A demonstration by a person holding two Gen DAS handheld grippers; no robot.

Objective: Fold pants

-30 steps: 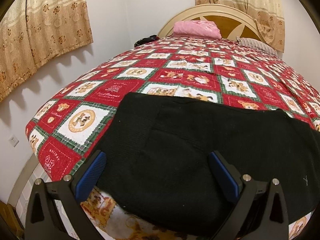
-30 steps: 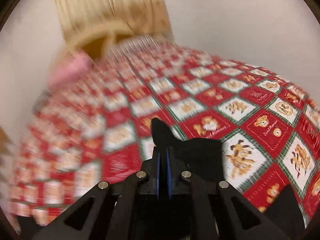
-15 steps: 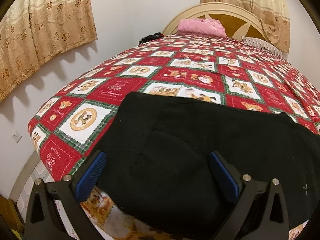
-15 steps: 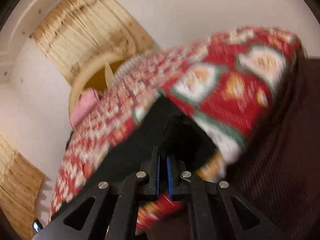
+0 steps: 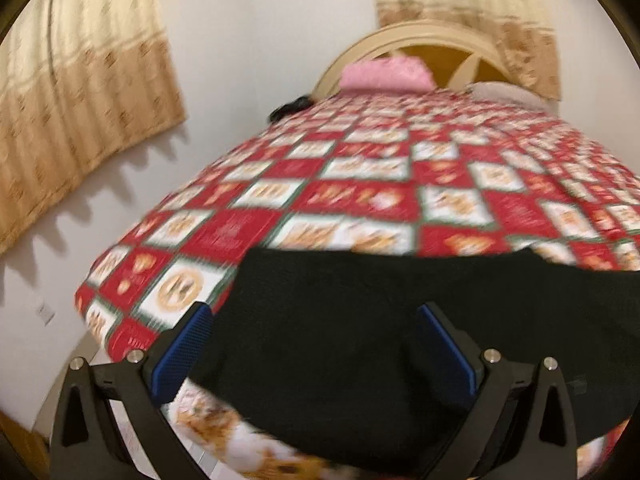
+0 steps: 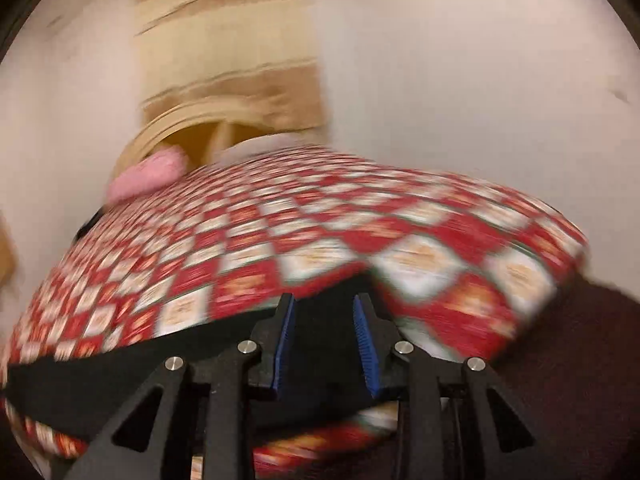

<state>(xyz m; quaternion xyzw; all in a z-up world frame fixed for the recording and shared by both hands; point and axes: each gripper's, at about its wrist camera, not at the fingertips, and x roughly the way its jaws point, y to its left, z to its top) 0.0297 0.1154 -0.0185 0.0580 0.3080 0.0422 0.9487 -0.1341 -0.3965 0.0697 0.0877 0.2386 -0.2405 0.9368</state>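
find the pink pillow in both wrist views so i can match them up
Left wrist: the pink pillow sits top centre, against the headboard at the far end of the bed.
Right wrist: the pink pillow is blurred, at left of centre, by the same headboard.
Shared landmark: the black pants on the red checked quilt, nearest each claw.

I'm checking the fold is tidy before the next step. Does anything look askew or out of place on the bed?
Slightly: the black pants hang over the near edge of the red checked quilt rather than lying fully on it. Both the left gripper and the right gripper are open. Blur hides finer creases.
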